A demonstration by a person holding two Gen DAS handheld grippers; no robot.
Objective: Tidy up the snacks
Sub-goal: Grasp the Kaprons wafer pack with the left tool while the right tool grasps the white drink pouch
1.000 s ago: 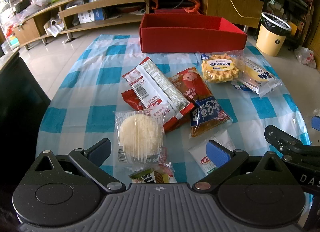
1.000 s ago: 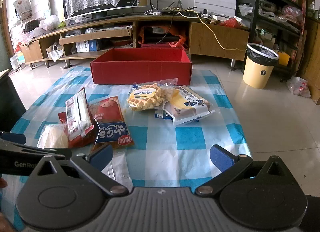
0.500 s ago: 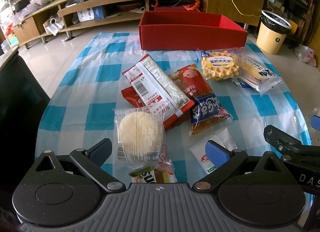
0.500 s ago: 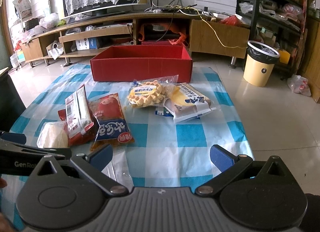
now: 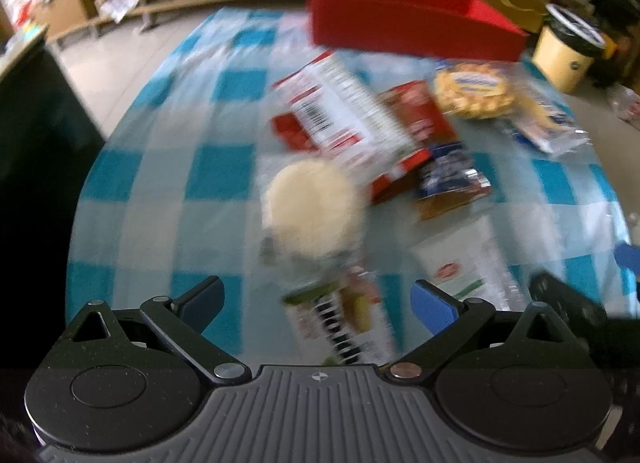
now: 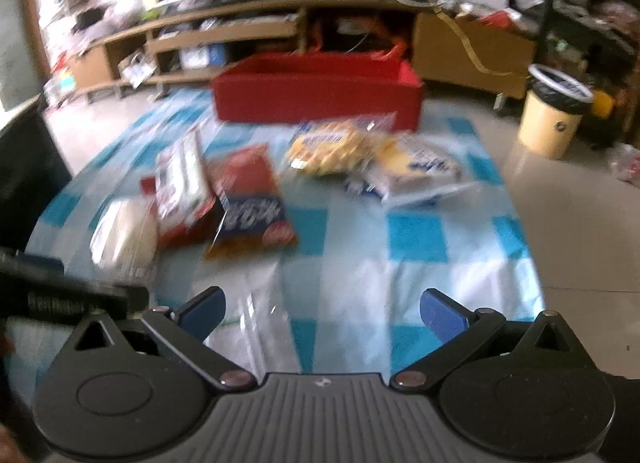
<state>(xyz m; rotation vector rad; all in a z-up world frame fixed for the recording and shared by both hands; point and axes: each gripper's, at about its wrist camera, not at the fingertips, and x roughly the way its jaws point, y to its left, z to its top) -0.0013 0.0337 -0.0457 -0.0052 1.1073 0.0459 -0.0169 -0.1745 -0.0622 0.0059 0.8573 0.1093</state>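
Crinkly plastic snack packets (image 5: 344, 119), rectangular red box (image 5: 400, 23)

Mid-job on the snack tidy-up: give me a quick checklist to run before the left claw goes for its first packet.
1. Left claw open and empty: ok, jaws spread wide, nothing between them.
2. Right claw open and empty: ok.
3. Red box reachable, top open: ok, it sits at the far end of the checked cloth; its contents cannot be seen.
4. Nearest target free to lift: ok, the round cake packet lies on top, overlapping the red-and-white packet.
5. Picture sharp enough to aim: not ok, both views are motion-blurred.
6. Claws clear of each other: cannot tell; the right claw sits close at the left view's right edge.
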